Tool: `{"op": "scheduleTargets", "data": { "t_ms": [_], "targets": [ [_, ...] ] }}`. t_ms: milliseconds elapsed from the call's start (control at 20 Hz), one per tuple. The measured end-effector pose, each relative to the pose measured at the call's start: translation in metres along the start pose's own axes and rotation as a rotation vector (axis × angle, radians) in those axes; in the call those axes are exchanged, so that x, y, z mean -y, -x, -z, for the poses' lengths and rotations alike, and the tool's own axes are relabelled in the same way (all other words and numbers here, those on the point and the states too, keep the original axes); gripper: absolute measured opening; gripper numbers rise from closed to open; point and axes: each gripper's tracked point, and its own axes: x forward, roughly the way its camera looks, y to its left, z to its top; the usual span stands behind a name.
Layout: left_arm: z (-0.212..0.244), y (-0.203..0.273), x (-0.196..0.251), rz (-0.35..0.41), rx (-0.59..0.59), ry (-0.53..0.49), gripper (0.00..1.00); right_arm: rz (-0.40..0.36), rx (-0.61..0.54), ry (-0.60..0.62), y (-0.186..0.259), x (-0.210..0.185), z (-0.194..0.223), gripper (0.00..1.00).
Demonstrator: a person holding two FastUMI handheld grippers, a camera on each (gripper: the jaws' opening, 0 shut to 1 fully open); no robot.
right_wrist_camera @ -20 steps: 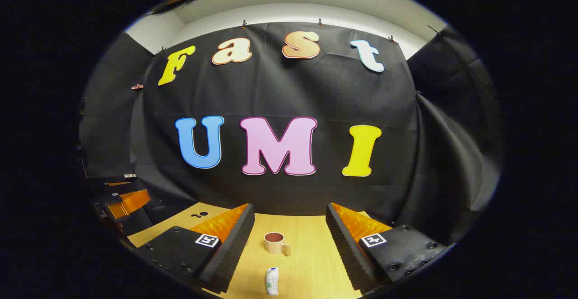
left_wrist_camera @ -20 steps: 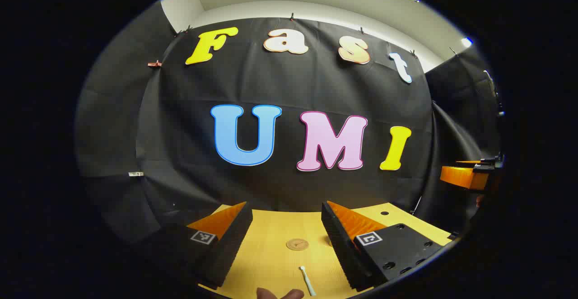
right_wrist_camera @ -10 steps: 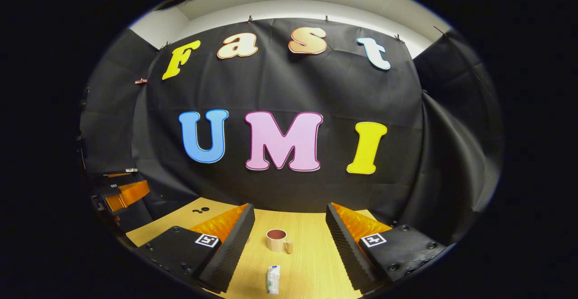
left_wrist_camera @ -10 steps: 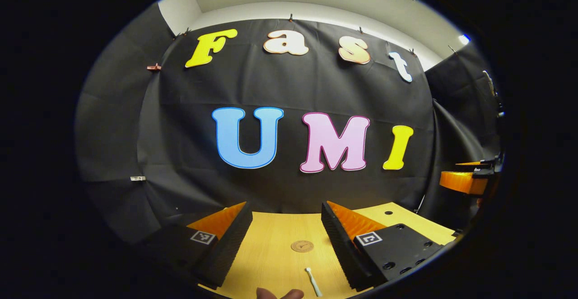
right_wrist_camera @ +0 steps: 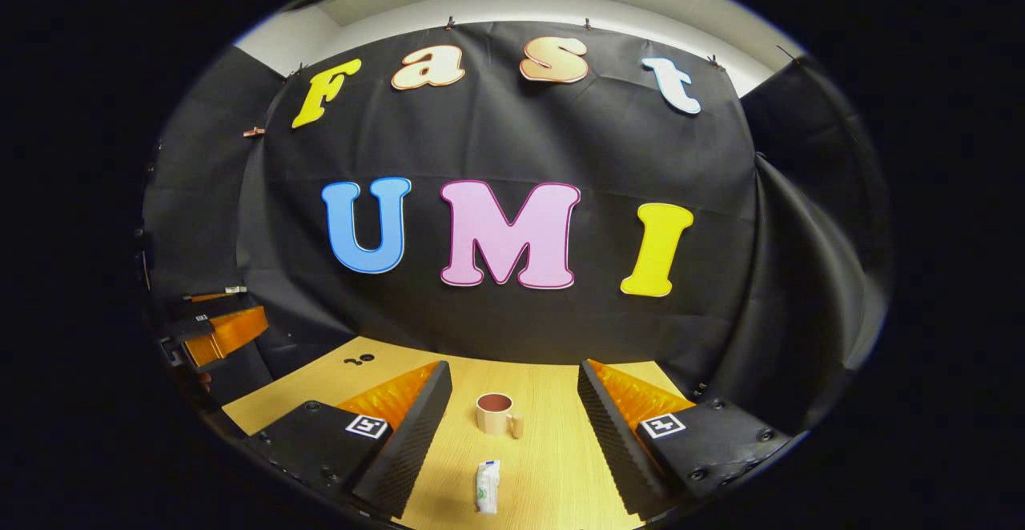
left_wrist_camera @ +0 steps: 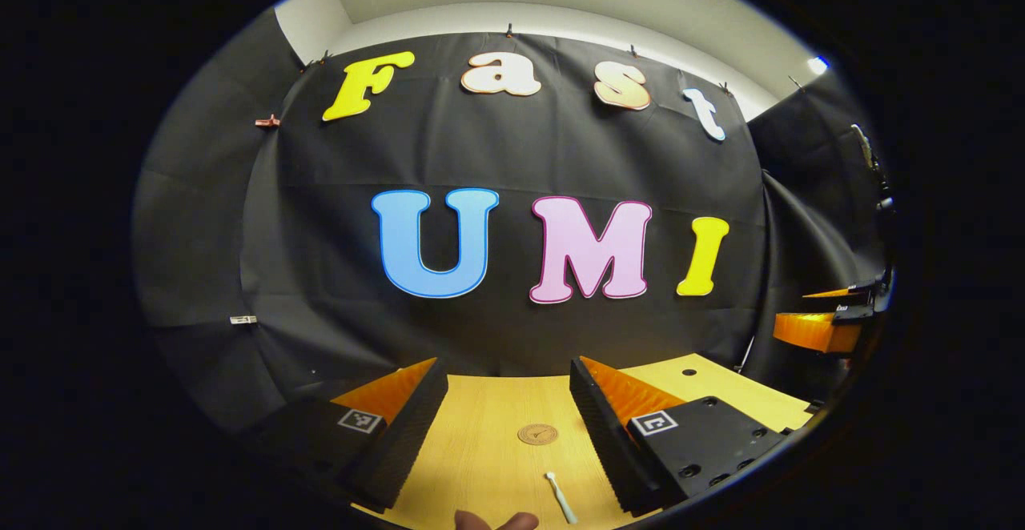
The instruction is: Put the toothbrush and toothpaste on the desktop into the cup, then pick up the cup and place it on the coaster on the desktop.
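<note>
Desk (left_wrist_camera: pixel 488 442): pale wood, running out ahead of me to the black cloth wall; I see it again in the right gripper view (right_wrist_camera: pixel 552 466), with a couple of small dark holes near its far left edge.

My right gripper (right_wrist_camera: pixel 512 442): held above the desk, jaws wide apart, nothing between them but bare wood, the cup and the tube. In the left gripper view it pokes in at the far right edge (left_wrist_camera: pixel 825 326), well off to the side; from there I can't tell how its jaws stand.

My left gripper (left_wrist_camera: pixel 504 434): also above the desk, jaws wide apart, gripping nothing. In the right gripper view it sits at the far left edge (right_wrist_camera: pixel 216 334), well apart from the cup.

Cup (right_wrist_camera: pixel 496 412): upright on the desk, right in the gap between my right fingers but farther out; cream outside, reddish-brown inside, handle pointing to the right of that view. Nothing in it that I can see.

Toothpaste (right_wrist_camera: pixel 487 486): small white tube lying flat on the desk, nearer to me than the cup, lengthwise toward it, not touching it.

Coaster (left_wrist_camera: pixel 537 434): round, flat, tan disc on the desk, between my left fingers, closer to the right-hand one. Nothing on it.

Toothbrush (left_wrist_camera: pixel 560 496): thin and white, lying flat, nearer than the coaster and apart from it, slanting down to the right.

Fingertips (left_wrist_camera: pixel 496 521): a person's, just peeking in at the bottom edge of the left gripper view.
</note>
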Motion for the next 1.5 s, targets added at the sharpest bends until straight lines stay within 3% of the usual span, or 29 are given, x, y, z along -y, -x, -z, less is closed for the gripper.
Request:
{"op": "scheduleTargets", "data": {
  "t_ms": [250, 650, 850, 1050, 1450, 1500],
  "targets": [
    [0.024, 0.008, 0.005, 0.011, -0.041, -0.023, 0.97, -0.032, -0.247, 0.095, -0.011, -0.019, 0.08, 0.97],
    [0.084, 0.031, 0.026, 0.019, -0.125, -0.021, 0.97, -0.109, -0.623, 0.086, -0.041, -0.058, 0.25, 0.98],
    [0.111, 0.042, 0.027, 0.016, -0.147, -0.064, 0.97, -0.101, -0.704, 0.138, -0.066, -0.062, 0.31, 0.97],
    [0.133, 0.043, 0.018, 0.008, -0.168, -0.1, 0.96, -0.092, -0.772, 0.225, -0.085, -0.059, 0.35, 0.96],
    [0.174, 0.043, -0.013, -0.086, -0.267, -0.008, 0.96, -0.07, -0.871, 0.274, -0.11, -0.056, 0.385, 0.94],
    [0.177, 0.042, -0.018, -0.098, -0.273, -0.008, 0.94, -0.067, -0.875, 0.272, -0.113, -0.054, 0.385, 0.89]
  ]
}}
